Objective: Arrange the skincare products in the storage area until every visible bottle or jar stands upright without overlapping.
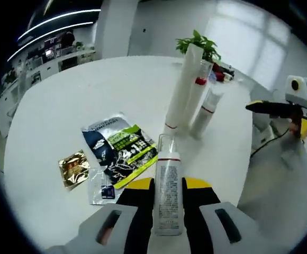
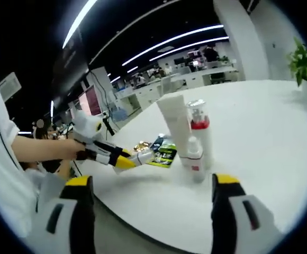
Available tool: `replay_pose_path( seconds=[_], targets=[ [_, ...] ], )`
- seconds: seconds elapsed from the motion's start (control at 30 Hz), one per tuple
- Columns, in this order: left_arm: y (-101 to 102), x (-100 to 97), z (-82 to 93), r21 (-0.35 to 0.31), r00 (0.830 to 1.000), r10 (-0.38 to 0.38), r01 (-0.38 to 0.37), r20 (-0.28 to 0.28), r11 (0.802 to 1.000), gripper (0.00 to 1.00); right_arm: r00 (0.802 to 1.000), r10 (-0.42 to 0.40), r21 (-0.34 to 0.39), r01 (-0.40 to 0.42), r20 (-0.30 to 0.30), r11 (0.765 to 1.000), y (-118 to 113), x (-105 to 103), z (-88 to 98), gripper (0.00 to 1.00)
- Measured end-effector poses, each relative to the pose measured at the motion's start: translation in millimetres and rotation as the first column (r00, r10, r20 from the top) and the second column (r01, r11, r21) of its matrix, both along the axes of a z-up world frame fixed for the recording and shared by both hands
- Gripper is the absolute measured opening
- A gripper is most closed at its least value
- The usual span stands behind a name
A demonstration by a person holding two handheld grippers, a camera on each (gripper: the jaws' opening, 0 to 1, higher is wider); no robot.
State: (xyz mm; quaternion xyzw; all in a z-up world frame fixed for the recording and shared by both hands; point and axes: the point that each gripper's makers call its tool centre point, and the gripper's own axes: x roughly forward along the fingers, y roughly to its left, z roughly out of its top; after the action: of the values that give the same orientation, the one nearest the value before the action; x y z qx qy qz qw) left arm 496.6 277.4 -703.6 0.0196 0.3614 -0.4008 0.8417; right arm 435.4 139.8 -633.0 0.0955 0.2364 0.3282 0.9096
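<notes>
White round table (image 1: pixel 63 106) in an open-plan office, strip lights overhead, so plenty of room to work. Going left to right in the left gripper view: a gold sachet (image 1: pixel 74 168), then a dark sheet-mask packet (image 1: pixel 119 145) lying flat, then the left tongs (image 1: pixel 168 211) clamped on a clear bottle (image 1: pixel 168 193), carried neck-forward toward the cluster. My guess is it's headed for a spot beside the others. Behind it stand a tall white tube (image 1: pixel 182 87), a red-collared bottle (image 1: pixel 196 100) and a small white bottle (image 1: pixel 205 114), tucked close together but all upright. Far right, the right tongs (image 1: pixel 259 107) hang off the table edge. In the right gripper view those tongs (image 2: pixel 148 211) are spread wide with nothing in them, held low and level, just waiting I think.
</notes>
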Motion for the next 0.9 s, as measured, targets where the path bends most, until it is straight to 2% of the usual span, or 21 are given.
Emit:
replay_pose_path(
  seconds=[0.13, 0.2, 0.37, 0.47, 0.6, 0.7, 0.8, 0.9],
  targets=[
    [-5.0, -9.9, 13.6, -0.053, 1.0, 0.019, -0.019, 0.007, 0.998, 0.17, 1.0, 0.017, 0.033, -0.017, 0.001, 0.999, 7.8, -1.8, 3.8, 0.88],
    [-8.9, -15.0, 23.1, -0.101, 0.999, 0.036, -0.036, 0.006, 0.994, 0.17, 0.999, 0.043, 0.059, -0.042, -0.005, 0.997, 14.9, -5.4, 6.4, 0.79],
    [-16.3, -27.3, 43.2, -0.183, 0.998, 0.057, -0.054, 0.011, 0.982, 0.17, 0.997, 0.083, 0.094, -0.083, -0.001, 0.992, 32.2, -8.2, 13.0, 0.75],
    [-22.1, -35.6, 55.8, -0.228, 0.998, 0.055, -0.049, 0.02, 0.973, 0.17, 0.994, 0.107, 0.14, -0.105, -0.01, 0.985, 41.5, -11.2, 17.5, 0.66],
    [-29.0, -45.1, 71.5, -0.312, 0.998, 0.064, -0.057, 0.013, 0.948, 0.17, 0.995, 0.096, 0.259, -0.083, -0.039, 0.962, 54.5, -12.5, 25.0, 0.65],
    [-33.6, -53.9, 81.5, -0.354, 0.998, 0.058, -0.048, 0.016, 0.934, 0.17, 0.995, 0.077, 0.349, -0.05, -0.062, 0.936, 58.9, -10.3, 29.0, 0.62],
    [-37.6, -61.9, 89.9, -0.386, 0.999, 0.043, -0.032, 0.021, 0.922, 0.17, 0.994, 0.06, 0.408, -0.018, -0.088, 0.913, 59.8, -6.9, 30.7, 0.6],
    [-42.4, -71.3, 98.9, -0.424, 0.999, 0.026, -0.015, 0.02, 0.905, 0.17, 0.994, 0.043, 0.428, 0.003, -0.097, 0.904, 58.8, -3.4, 30.9, 0.56]
  ],
)
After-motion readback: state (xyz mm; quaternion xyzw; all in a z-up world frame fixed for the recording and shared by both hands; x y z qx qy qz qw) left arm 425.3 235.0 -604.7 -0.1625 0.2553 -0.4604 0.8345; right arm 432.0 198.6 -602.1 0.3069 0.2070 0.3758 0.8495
